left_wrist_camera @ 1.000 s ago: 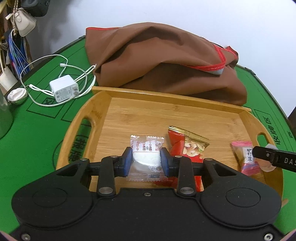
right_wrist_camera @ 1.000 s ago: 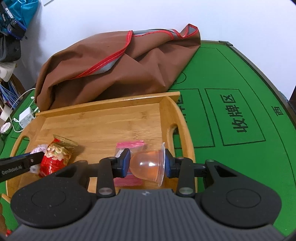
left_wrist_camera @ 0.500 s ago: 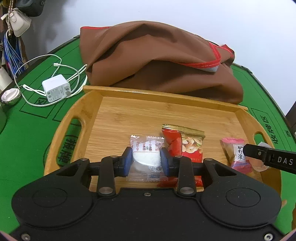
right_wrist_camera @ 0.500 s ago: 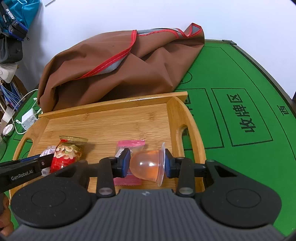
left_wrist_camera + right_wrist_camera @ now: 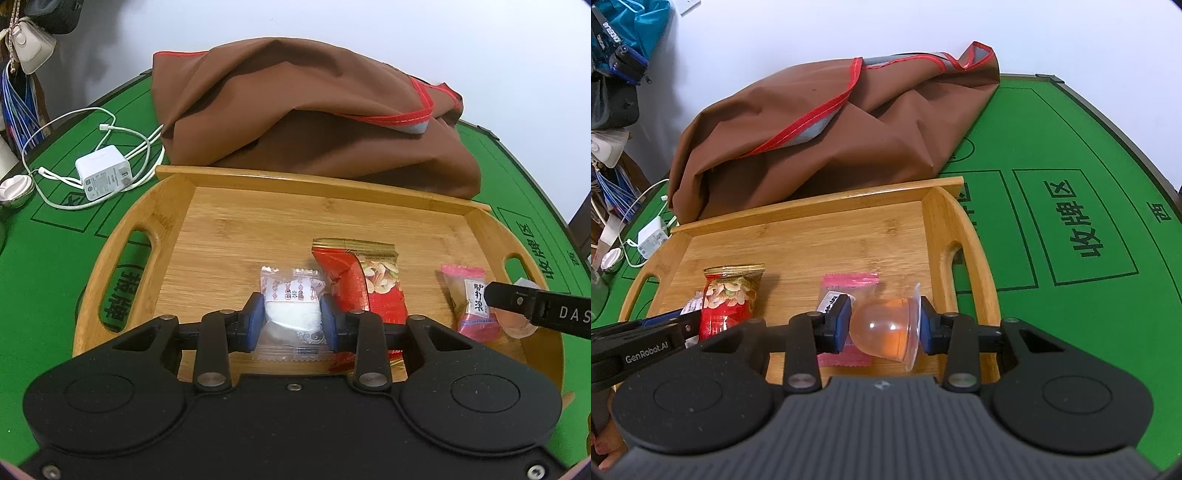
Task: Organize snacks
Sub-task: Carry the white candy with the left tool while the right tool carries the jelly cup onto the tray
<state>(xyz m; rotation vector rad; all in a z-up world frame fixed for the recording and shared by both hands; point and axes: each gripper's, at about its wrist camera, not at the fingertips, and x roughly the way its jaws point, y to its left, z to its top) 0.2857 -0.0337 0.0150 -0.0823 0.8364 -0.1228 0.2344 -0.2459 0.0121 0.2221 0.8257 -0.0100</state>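
Your left gripper (image 5: 292, 319) is clamped on a clear-wrapped white snack packet (image 5: 290, 314); both blue pads press its sides, and the packet sits over the near middle of the bamboo tray (image 5: 236, 218). At 3 o'clock from it, just beside the right pad, a red nut packet (image 5: 364, 286) lies flat on the tray floor. Further toward 3 o'clock lies a pink candy packet (image 5: 469, 299), with a finger of your right gripper crossing its right edge.

Your right gripper (image 5: 882, 326) is clamped on a clear orange jelly cup (image 5: 882, 326), held sideways with its flat rim against the right pad and its dome against the left pad. Whether the cup touches the tray floor cannot be told. The pink candy packet lies directly behind and under the cup. At 9 o'clock, the nut packet is visible, with the left gripper's finger in front of it.

At 12 o'clock, beyond the tray's far rim, a brown cloth bag (image 5: 314, 114) with red trim lies slumped on the green game table (image 5: 1071, 184). At 10 o'clock in the left view, a white charger (image 5: 103, 171) and its cable rest on the felt.
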